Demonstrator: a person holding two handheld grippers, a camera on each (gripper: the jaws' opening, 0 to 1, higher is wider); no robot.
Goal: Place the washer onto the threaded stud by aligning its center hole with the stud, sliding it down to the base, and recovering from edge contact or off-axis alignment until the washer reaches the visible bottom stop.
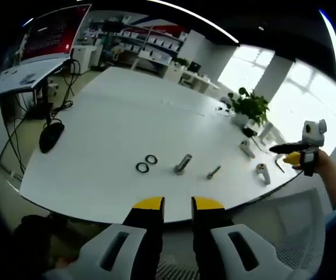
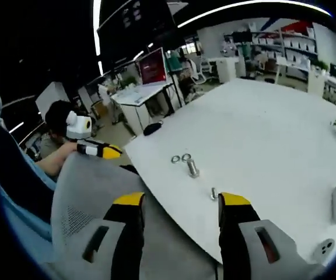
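Washers (image 1: 146, 163), two dark rings side by side on the white counter (image 1: 115, 116), just beside the upright threaded stud (image 1: 182, 164); smaller bolt (image 1: 213, 172) near. Left tool (image 1: 177, 205) narrowly parted, right tool (image 2: 177, 202) wide, both empty, short of the counter edge. Approach step, probably: next, reaching and pinching one washer by its rim.

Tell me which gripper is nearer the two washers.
Left, though only slightly. The left gripper hangs off the table edge facing the washers; the right gripper sits farther back, over the chair.
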